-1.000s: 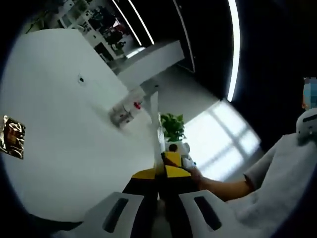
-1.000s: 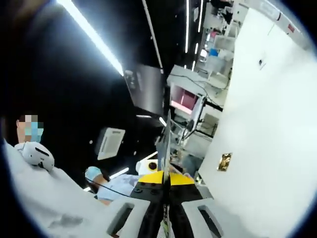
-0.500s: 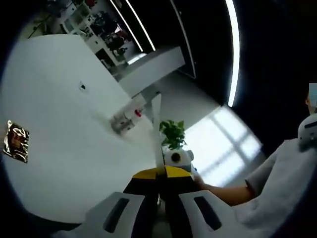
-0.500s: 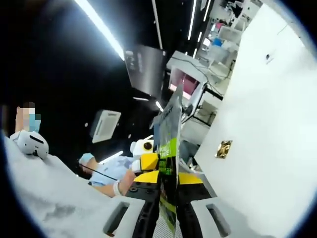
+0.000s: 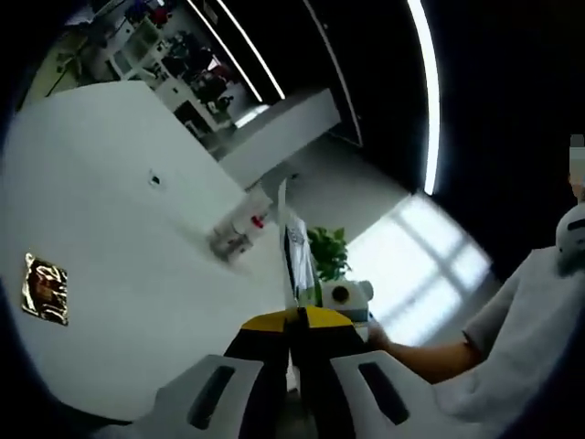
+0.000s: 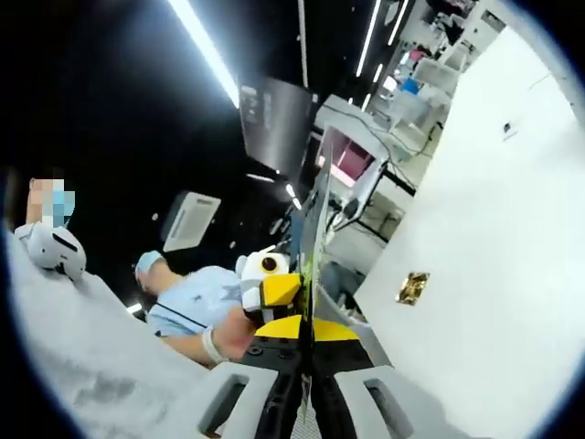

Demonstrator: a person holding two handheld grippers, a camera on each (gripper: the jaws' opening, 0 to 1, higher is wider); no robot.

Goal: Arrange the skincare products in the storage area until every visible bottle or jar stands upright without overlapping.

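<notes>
In the left gripper view the left tongs (image 5: 297, 322) are clenched on a thin card (image 5: 294, 251) with unreadable print, above a white worktop (image 5: 119, 247) carrying a gold packet (image 5: 45, 289) and blurred bottles (image 5: 236, 233), while in the right gripper view the right tongs (image 6: 308, 331) pinch the card (image 6: 317, 219) edge-on, the left tongs (image 6: 270, 285) just beside them.

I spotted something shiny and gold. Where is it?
In the left gripper view, the gold packet lies flat at the left of the white table, apart from the bottles farther back.
</notes>
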